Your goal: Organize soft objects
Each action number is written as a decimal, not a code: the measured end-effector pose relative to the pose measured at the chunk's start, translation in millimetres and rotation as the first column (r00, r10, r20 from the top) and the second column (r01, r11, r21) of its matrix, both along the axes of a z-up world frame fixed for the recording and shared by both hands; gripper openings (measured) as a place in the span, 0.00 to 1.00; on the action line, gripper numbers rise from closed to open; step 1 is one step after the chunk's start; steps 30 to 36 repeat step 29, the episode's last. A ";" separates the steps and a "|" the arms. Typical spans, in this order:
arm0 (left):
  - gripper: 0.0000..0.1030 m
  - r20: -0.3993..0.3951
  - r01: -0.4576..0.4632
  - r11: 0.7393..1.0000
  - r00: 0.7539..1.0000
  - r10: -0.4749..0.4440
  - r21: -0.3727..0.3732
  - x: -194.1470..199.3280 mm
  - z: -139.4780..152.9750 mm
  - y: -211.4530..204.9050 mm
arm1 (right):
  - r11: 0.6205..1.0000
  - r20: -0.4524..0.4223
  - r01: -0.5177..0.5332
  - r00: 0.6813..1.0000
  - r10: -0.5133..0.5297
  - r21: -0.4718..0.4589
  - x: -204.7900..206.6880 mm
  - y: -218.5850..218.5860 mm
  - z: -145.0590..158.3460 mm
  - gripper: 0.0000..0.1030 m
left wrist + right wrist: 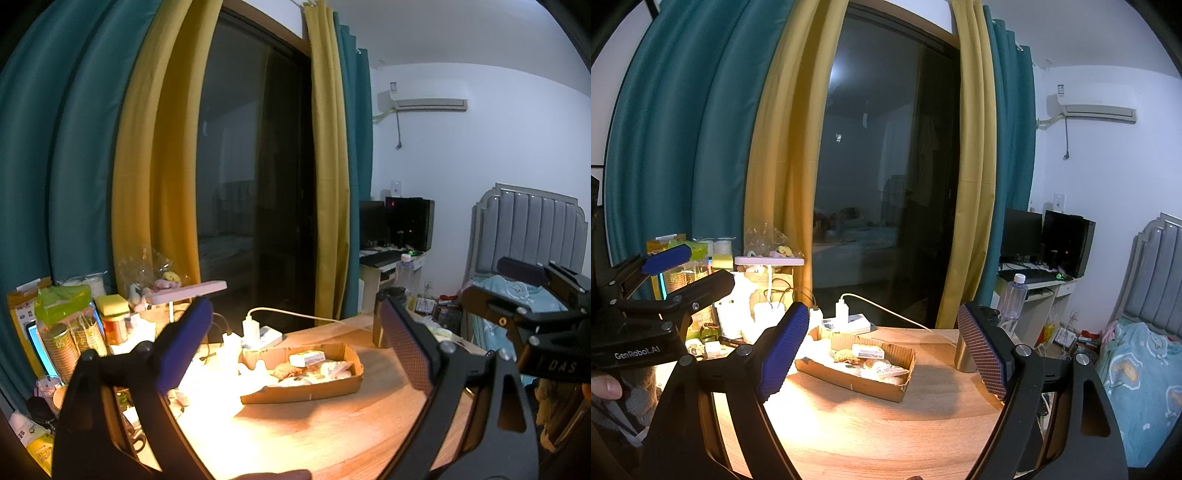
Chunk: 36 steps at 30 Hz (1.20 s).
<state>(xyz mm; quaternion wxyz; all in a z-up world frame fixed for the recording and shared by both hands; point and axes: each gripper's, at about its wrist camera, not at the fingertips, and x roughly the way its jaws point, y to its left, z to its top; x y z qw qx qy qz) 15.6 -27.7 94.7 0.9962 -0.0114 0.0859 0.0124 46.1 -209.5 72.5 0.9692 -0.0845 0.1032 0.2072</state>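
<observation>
A shallow cardboard tray (306,389) (857,382) lies on the wooden desk under lamp light. Inside it sit a brown spongy piece (284,369) (845,355), a small white box (306,357) (868,350) and pale soft items (336,369) (884,369). My left gripper (291,343) hangs open above the desk in front of the tray, nothing between its blue pads. My right gripper (882,350) is likewise open and empty, short of the tray. Each gripper shows in the other's view: the right one (524,295) at the right edge, the left one (687,269) at the left, both open.
A pink desk lamp (188,291) (768,262), a power strip with chargers (258,336) (846,321), jars and packets crowd the desk's back left. A metal cup (964,354) stands right of the tray. A water bottle (1014,299), monitors and a bed (1137,369) lie to the right.
</observation>
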 end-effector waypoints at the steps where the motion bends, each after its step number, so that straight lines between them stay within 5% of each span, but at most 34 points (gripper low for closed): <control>1: 0.91 0.000 0.000 1.000 1.000 0.000 0.000 0.1 -0.1 0.2 | 1.000 0.000 0.000 1.000 0.000 0.000 0.6 0.0 -0.4 0.83; 36: 0.91 0.006 0.015 1.000 1.000 -0.015 0.021 -1.7 -4.6 -6.4 | 1.000 -0.004 0.004 1.000 -0.004 -0.002 0.5 0.0 -0.8 0.83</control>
